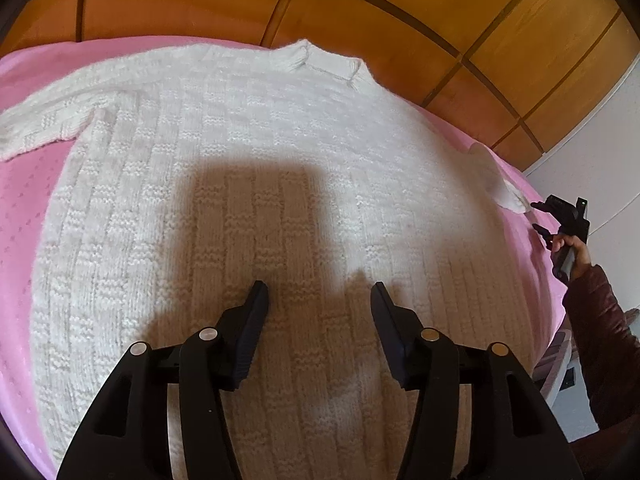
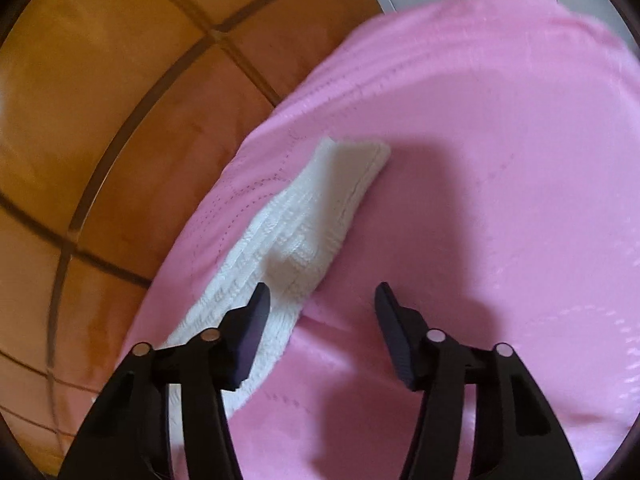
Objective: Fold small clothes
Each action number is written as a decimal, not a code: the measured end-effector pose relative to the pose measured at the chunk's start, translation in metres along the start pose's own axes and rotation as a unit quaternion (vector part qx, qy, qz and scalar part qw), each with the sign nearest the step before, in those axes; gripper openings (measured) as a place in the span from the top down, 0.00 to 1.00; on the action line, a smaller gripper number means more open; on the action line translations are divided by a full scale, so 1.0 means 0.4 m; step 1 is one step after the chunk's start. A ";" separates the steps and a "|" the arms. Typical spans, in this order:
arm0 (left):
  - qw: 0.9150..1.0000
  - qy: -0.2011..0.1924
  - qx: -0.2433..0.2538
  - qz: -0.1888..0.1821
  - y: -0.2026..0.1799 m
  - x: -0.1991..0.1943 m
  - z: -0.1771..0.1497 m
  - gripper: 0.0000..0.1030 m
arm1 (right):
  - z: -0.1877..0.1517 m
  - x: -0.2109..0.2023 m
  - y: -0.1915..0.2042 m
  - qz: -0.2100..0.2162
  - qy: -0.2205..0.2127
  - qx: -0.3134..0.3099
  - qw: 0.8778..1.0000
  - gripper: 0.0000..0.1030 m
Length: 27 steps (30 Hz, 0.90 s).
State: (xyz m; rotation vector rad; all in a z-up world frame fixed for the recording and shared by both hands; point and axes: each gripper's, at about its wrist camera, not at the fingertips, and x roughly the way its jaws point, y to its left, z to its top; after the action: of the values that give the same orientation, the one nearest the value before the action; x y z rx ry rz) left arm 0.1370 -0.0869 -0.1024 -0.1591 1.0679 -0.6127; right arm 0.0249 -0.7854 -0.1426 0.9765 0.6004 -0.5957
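A white knitted sweater lies flat on a pink blanket, collar at the far side. Its left sleeve stretches out to the left. My left gripper is open and empty, hovering over the sweater's lower middle. The right sleeve lies on the pink blanket in the right wrist view. My right gripper is open and empty just above it, its left finger over the sleeve. The right gripper also shows at the far right of the left wrist view, open, by the sleeve cuff.
A wooden panelled headboard runs behind the blanket and shows in the right wrist view. A white wall is at the right. The person's arm in a dark red sleeve is at the right edge.
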 end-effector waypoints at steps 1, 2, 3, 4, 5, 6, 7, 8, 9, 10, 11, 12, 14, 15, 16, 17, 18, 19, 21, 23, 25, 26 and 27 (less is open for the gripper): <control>1.000 -0.001 -0.002 0.002 -0.003 0.002 -0.002 0.48 | 0.004 0.015 0.004 -0.003 0.000 0.002 1.000 0.48; 1.000 -0.002 -0.003 0.004 -0.004 0.003 -0.003 0.48 | 0.006 0.026 0.005 -0.001 -0.001 0.003 1.000 0.48; 1.000 -0.001 -0.002 0.006 -0.005 0.005 -0.002 0.48 | 0.014 0.043 0.014 0.000 -0.002 0.003 1.000 0.50; 1.000 -0.002 -0.001 0.008 -0.010 0.006 -0.003 0.46 | 0.030 0.063 0.026 -0.002 0.001 -0.001 1.000 0.52; 1.000 -0.002 0.000 0.008 -0.012 0.008 -0.003 0.45 | 0.035 0.072 0.035 -0.007 0.004 -0.009 1.000 0.62; 1.000 -0.003 0.000 0.009 -0.014 0.009 -0.003 0.44 | 0.038 0.083 0.041 -0.013 0.008 -0.020 1.000 0.79; 1.000 -0.003 0.002 0.011 -0.016 0.011 -0.003 0.44 | 0.040 0.083 0.051 -0.026 0.012 -0.036 0.999 0.91; 1.000 -0.003 0.004 0.013 -0.017 0.013 -0.002 0.44 | 0.039 0.074 0.061 -0.043 0.010 -0.052 0.998 0.94; 1.000 -0.003 0.005 0.015 -0.017 0.014 -0.002 0.44 | 0.038 0.063 0.068 -0.053 0.003 -0.063 0.997 0.94; 1.000 -0.003 0.005 0.014 -0.017 0.013 -0.001 0.44 | 0.033 0.037 0.077 -0.068 -0.011 -0.081 0.994 0.95; 1.000 -0.004 0.004 0.013 -0.015 0.013 0.000 0.44 | 0.029 0.010 0.081 -0.083 -0.025 -0.096 0.992 0.95; 1.000 -0.004 0.002 0.010 -0.012 0.012 0.001 0.44 | 0.021 -0.035 0.083 -0.104 -0.050 -0.113 0.987 0.95; 1.000 -0.006 -0.004 0.004 -0.005 0.011 0.002 0.44 | 0.008 -0.097 0.075 -0.131 -0.088 -0.134 0.978 0.95; 1.000 -0.006 -0.004 0.002 -0.003 0.010 0.002 0.44 | 0.001 -0.127 0.072 -0.149 -0.110 -0.146 0.972 0.95; 1.000 -0.006 -0.004 0.000 -0.002 0.009 0.002 0.44 | -0.006 -0.154 0.062 -0.160 -0.129 -0.153 0.967 0.95; 1.000 -0.006 -0.004 -0.001 0.000 0.009 0.002 0.44 | -0.010 -0.159 0.049 -0.166 -0.126 -0.151 0.966 0.95; 1.000 -0.006 -0.004 -0.003 0.002 0.007 0.002 0.44 | -0.016 -0.145 0.031 -0.180 -0.107 -0.150 0.966 0.95; 1.000 -0.005 -0.005 -0.004 0.004 0.003 0.001 0.44 | -0.021 -0.127 0.024 -0.190 -0.097 -0.151 0.965 0.95; 1.000 -0.005 -0.005 -0.007 0.007 -0.011 -0.006 0.44 | -0.044 -0.108 -0.003 -0.191 -0.073 -0.137 0.969 0.93; 1.000 -0.006 -0.003 -0.006 0.014 -0.028 -0.011 0.44 | -0.067 -0.105 -0.024 -0.181 -0.060 -0.121 0.974 0.77; 1.000 -0.012 -0.004 -0.003 0.023 -0.049 -0.019 0.44 | -0.088 -0.118 -0.036 -0.178 -0.064 -0.109 0.976 0.57; 1.000 -0.015 -0.004 0.000 0.031 -0.059 -0.023 0.44 | -0.100 -0.127 -0.039 -0.170 -0.060 -0.104 0.978 0.57; 1.000 -0.017 -0.005 0.004 0.036 -0.065 -0.026 0.44 | -0.117 -0.140 -0.039 -0.158 -0.053 -0.101 0.981 0.54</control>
State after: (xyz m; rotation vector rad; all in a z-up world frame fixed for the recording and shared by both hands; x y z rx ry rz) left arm 0.1249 -0.0593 -0.0932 -0.1742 1.0394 -0.5960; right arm -0.0338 -0.7402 -0.1326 0.6580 0.7121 -0.8462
